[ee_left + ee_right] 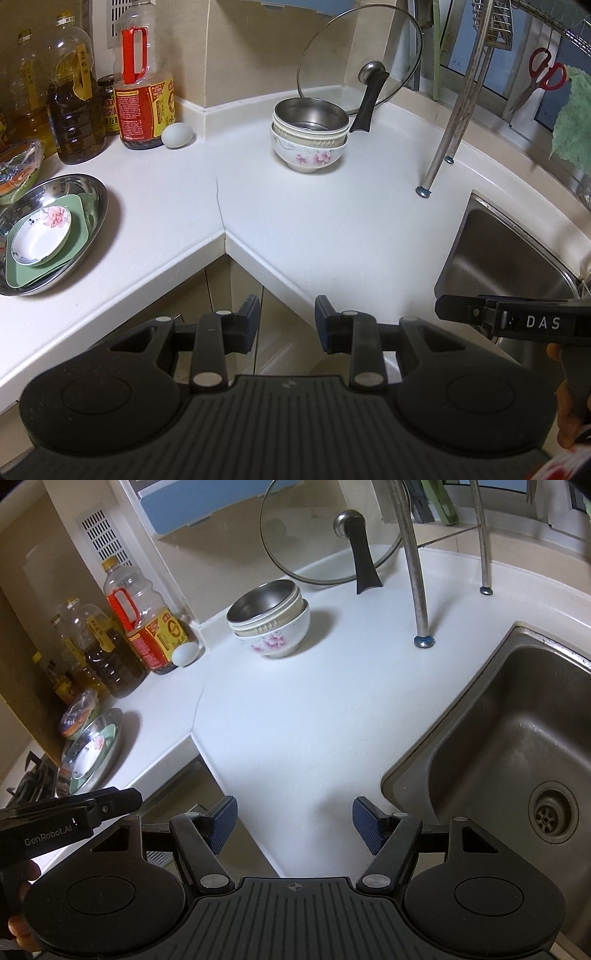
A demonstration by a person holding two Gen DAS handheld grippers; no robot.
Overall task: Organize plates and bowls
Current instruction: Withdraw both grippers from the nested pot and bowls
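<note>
A stack of bowls (pixel 310 142) stands at the back of the white counter: a steel bowl sits in a beige one, which sits in a floral white one. The right wrist view shows the same stack of bowls (pixel 271 627). At the left, a steel oval plate (pixel 94 195) holds a green plate and a small floral dish (pixel 40 236); the steel oval plate (pixel 110 755) also shows in the right wrist view. My left gripper (pixel 287 321) hangs over the counter's inner corner edge, its jaws narrowly apart with nothing between them. My right gripper (pixel 295 821) is open wider and empty, near the sink.
Oil and sauce bottles (pixel 142 92) and an egg (pixel 177 134) line the back left wall. A glass lid (pixel 360 62) leans behind the bowls. Rack legs (pixel 415 572) stand beside the steel sink (pixel 517 738). Red scissors (pixel 546 74) hang at the right. A stove (pixel 29 779) lies far left.
</note>
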